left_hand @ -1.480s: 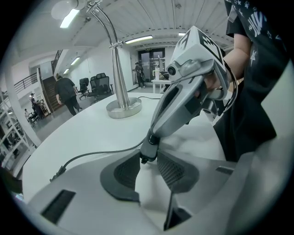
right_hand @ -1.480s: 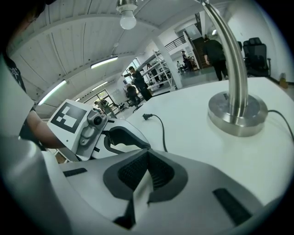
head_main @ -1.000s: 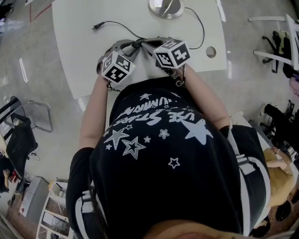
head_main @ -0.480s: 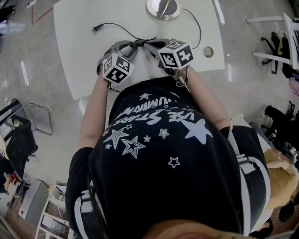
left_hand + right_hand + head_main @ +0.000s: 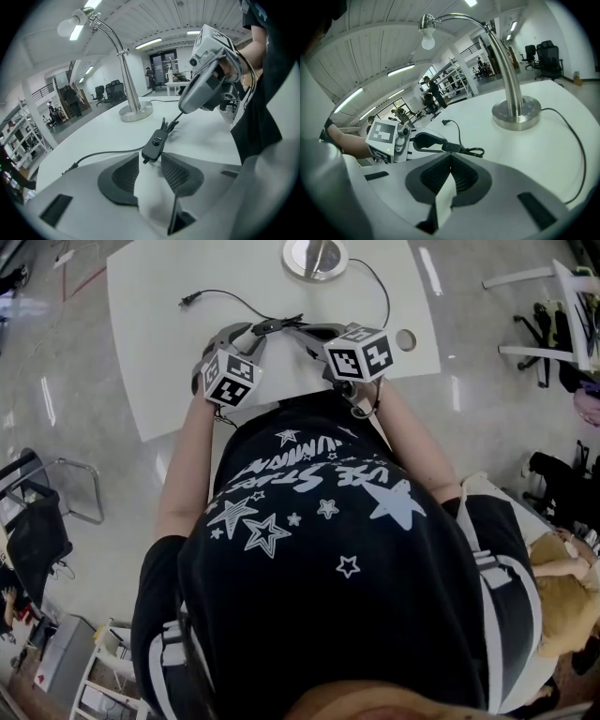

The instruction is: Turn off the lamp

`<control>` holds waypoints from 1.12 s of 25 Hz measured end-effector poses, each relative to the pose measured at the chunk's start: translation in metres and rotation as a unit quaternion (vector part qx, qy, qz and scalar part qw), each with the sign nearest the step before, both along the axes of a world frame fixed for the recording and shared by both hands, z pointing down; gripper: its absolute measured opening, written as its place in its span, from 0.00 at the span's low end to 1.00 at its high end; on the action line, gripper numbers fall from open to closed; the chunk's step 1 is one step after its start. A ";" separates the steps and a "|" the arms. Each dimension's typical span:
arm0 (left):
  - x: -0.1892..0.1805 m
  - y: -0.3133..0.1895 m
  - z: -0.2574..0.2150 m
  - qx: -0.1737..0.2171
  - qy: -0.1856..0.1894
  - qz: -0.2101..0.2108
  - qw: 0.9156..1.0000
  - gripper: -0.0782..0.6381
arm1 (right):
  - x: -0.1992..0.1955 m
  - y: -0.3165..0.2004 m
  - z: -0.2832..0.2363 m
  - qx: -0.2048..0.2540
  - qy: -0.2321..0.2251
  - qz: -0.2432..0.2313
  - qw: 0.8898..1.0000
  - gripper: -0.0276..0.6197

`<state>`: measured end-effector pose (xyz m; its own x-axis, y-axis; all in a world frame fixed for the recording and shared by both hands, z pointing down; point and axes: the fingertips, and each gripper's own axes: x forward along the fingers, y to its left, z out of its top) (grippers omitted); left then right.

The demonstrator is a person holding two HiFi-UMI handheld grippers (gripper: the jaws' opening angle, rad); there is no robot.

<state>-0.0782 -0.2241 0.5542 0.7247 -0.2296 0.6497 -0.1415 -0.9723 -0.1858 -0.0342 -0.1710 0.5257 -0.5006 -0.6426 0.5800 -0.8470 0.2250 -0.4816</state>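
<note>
A chrome gooseneck lamp stands at the table's far edge, its round base (image 5: 314,257) (image 5: 136,111) (image 5: 516,115) under a bare bulb (image 5: 427,43); I cannot tell whether it glows. Its black cord carries an inline switch (image 5: 279,323) (image 5: 154,143) (image 5: 450,146). My left gripper (image 5: 264,326) (image 5: 150,157) has its tips closed on the switch's near end. The right gripper (image 5: 295,327) (image 5: 450,157) is shut, nothing in it, and points at the switch from the other side, its tip by the coiled cord (image 5: 171,124).
The cord's unplugged plug (image 5: 187,301) (image 5: 444,122) lies on the white table (image 5: 159,352) to the left. A cable hole (image 5: 405,338) sits near the right edge. Chairs and desks stand on the floor around.
Both grippers stay together at the switch. The head view has shifted a little, so table and lamp base sit higher and further left in frame.
</note>
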 end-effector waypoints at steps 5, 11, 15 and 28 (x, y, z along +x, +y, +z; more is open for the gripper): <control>-0.005 0.001 -0.009 0.014 0.014 -0.016 1.000 0.30 | 0.008 0.011 -0.007 0.010 0.024 -0.003 1.000 0.05; -0.014 0.008 -0.038 0.009 0.076 -0.059 0.995 0.30 | 0.016 0.025 -0.020 0.021 0.028 0.016 0.999 0.05; -0.028 0.016 -0.065 -0.006 0.131 -0.079 0.988 0.30 | 0.009 0.036 -0.010 -0.003 0.023 0.023 0.999 0.05; -0.037 0.017 -0.119 -0.015 0.215 -0.214 0.953 0.30 | 0.028 0.023 -0.042 0.031 0.003 -0.041 0.999 0.05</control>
